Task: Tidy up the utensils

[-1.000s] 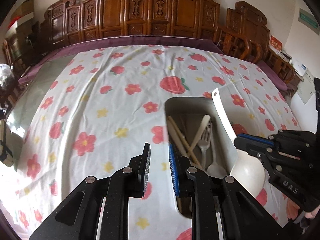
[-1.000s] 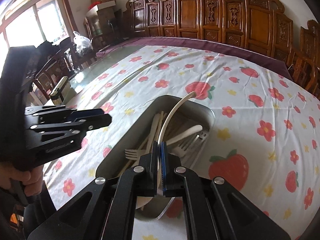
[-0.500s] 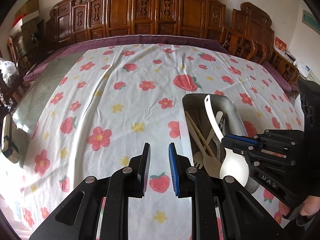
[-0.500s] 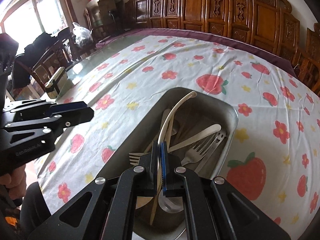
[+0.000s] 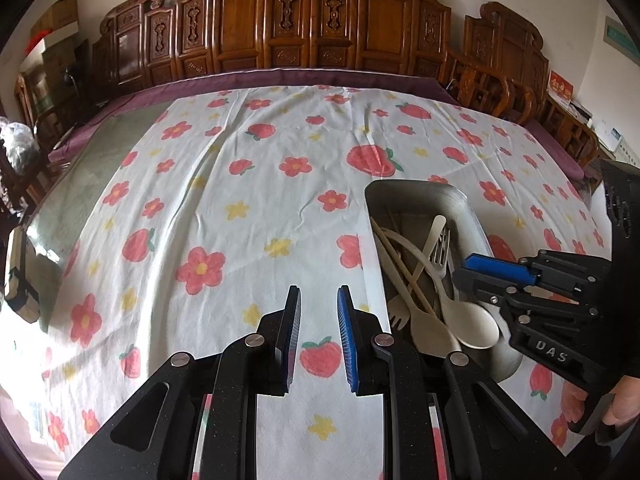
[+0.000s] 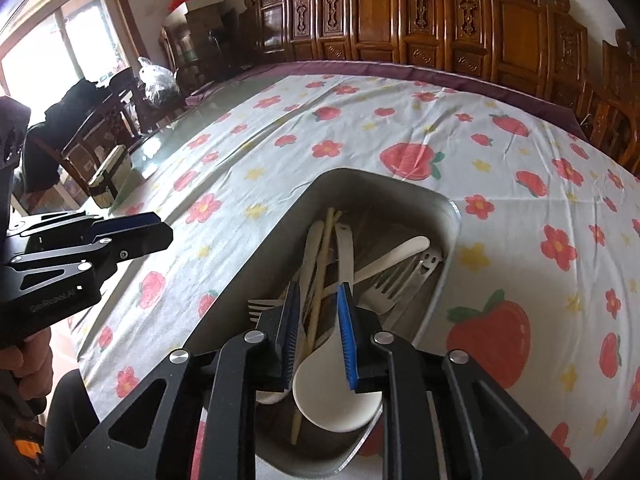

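A metal tray (image 6: pixel 384 178) on the flowered cloth holds chopsticks (image 6: pixel 324 256), metal forks (image 6: pixel 384 292) and pale spoons. My right gripper (image 6: pixel 318 304) hovers over its near end with its jaws opening. The white serving spoon (image 6: pixel 332 396) lies in the tray beneath them, its handle running up between the pads without being pressed. In the left wrist view the same spoon (image 5: pixel 472 328) rests in the tray (image 5: pixel 416 188) beside the right gripper (image 5: pixel 464 274). My left gripper (image 5: pixel 318 308) stands open over bare cloth left of the tray, holding nothing.
Carved wooden chairs (image 5: pixel 304 28) line the table's far edge. The cloth (image 5: pixel 248 184) leaves a glass strip (image 5: pixel 80 184) bare on the left, where a small box (image 5: pixel 20 292) sits near the edge. A person's hand (image 5: pixel 624 404) grips the right tool.
The right jaws were shut on the white spoon's handle and have now parted. The spoon, tilted up before, has dropped flat into the tray. The left gripper's jaws are unchanged.
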`<state>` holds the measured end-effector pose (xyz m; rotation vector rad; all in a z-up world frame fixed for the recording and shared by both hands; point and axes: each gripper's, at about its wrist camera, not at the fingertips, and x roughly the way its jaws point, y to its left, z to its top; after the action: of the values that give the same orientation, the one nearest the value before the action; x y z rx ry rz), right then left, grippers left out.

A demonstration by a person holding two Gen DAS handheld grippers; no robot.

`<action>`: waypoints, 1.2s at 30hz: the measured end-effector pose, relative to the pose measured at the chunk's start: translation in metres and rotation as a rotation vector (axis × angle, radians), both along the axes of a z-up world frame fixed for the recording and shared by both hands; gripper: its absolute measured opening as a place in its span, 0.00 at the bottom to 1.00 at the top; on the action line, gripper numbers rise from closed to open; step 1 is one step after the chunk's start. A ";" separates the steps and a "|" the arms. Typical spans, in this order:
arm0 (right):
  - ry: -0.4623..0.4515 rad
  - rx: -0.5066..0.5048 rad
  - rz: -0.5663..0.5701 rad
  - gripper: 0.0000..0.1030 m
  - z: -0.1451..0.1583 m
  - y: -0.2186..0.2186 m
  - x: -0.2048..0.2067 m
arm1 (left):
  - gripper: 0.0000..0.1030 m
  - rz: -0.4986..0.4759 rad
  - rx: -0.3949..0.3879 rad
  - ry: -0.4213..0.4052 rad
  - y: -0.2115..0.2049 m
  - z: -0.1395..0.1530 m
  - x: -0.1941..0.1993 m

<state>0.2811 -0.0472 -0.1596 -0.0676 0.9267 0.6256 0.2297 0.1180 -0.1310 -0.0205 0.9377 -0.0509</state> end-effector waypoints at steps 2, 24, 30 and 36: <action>-0.016 0.008 -0.014 0.22 0.005 -0.007 -0.005 | 0.17 -0.002 -0.001 -0.002 -0.003 0.000 -0.003; -0.133 0.021 -0.257 0.97 0.054 -0.113 -0.092 | 0.90 -0.049 0.023 -0.091 -0.068 0.028 -0.057; -0.146 0.037 -0.319 0.97 0.063 -0.140 -0.117 | 0.90 -0.062 0.036 -0.133 -0.090 0.037 -0.084; -0.233 0.075 -0.356 0.97 0.095 -0.167 -0.153 | 0.90 -0.062 0.056 -0.209 -0.110 0.066 -0.115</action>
<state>0.1279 -0.2140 -0.0650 0.0892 0.6672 0.3126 0.1145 0.0084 -0.0649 0.0643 0.7304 -0.0824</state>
